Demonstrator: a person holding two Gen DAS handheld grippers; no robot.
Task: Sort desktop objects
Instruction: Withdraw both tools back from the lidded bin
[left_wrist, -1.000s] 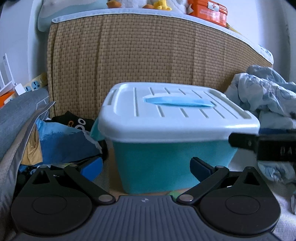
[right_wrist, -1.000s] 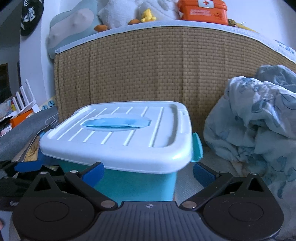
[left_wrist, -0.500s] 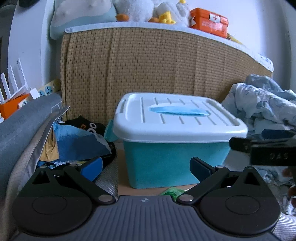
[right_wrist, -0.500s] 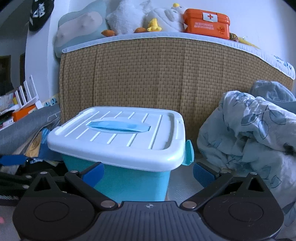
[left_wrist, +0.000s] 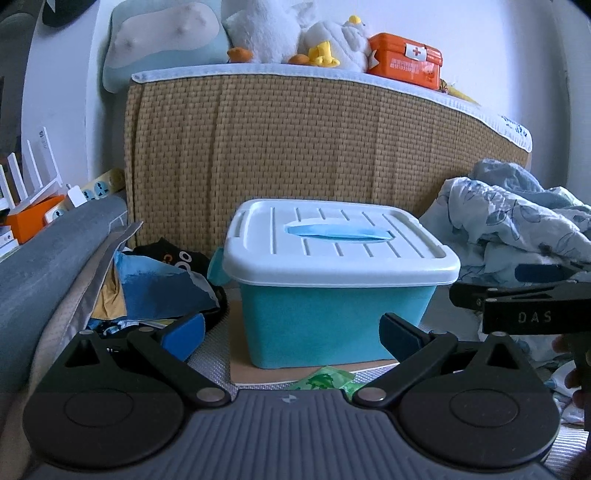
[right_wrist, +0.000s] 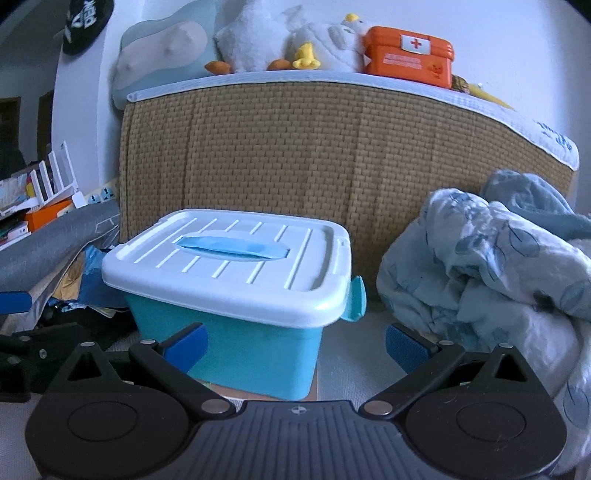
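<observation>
Teal box (left_wrist: 334, 317), white lid (left_wrist: 338, 245) shut, sat before wicker headboard (left_wrist: 317, 147). Left gripper (left_wrist: 291, 330) and right gripper (right_wrist: 295, 343) faced it, jaws wide, empty, likely readying to open lid.

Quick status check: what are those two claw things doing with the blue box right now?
Left gripper open, empty. Right gripper open, empty. Storage box lid on, untouched. Green packet lying before it.

1 storage box (left_wrist: 334, 295), 1 first-aid kit (left_wrist: 405, 61), 2 grippers.
</observation>
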